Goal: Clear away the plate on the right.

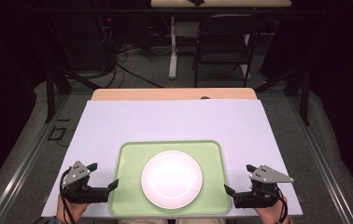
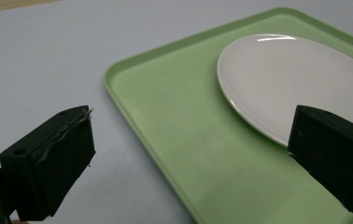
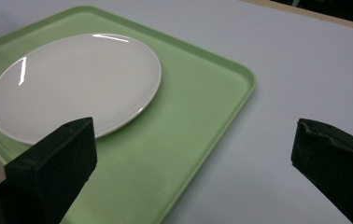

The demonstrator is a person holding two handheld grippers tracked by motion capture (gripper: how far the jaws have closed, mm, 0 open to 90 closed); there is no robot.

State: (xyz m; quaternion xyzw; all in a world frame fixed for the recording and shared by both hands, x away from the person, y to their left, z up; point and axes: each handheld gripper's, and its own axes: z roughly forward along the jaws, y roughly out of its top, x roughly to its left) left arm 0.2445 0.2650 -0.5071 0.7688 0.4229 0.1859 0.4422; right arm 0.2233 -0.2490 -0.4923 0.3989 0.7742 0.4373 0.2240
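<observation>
A round white plate lies empty in the middle of a light green tray at the table's near edge. My left gripper is open just off the tray's left rim, its jaws pointing inward toward the tray. My right gripper is open in the same way off the right rim. In the left gripper view the wide-apart jaws of the left gripper straddle the tray edge, with the plate beyond. In the right gripper view the right gripper frames the tray corner and the plate. Nothing sits between either pair of jaws.
A pale sheet covers the tabletop, with a strip of bare wood at the far edge. Beyond the table stand a black folding chair and a table leg, with cables on the floor. Dark frame posts flank both sides.
</observation>
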